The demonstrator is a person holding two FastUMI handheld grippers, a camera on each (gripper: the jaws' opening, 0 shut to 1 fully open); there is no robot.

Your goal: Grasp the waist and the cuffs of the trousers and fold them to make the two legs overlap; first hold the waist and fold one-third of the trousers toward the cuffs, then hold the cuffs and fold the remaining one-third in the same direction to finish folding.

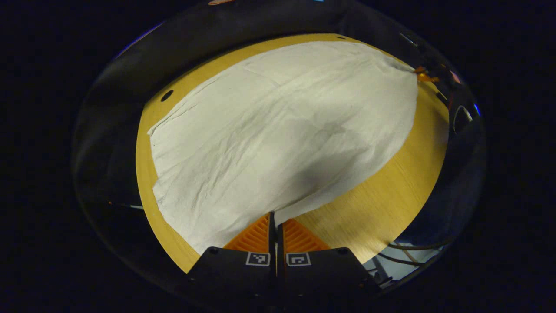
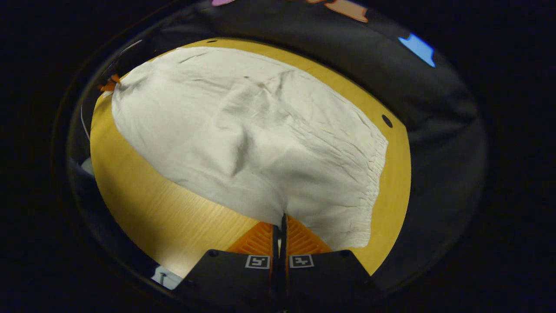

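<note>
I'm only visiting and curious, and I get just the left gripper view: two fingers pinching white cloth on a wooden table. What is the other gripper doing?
Observer: In the right gripper view, the right gripper is shut on the near edge of the trousers.
Operator: Which end of them is it at?
Observer: The waist. Its gathered, puckered band lies just to the right of that gripper.
Operator: Is the cloth lying flat there?
Observer: Not quite. A shadowed crease rises from near the pinch toward the middle of the cloth.
</note>
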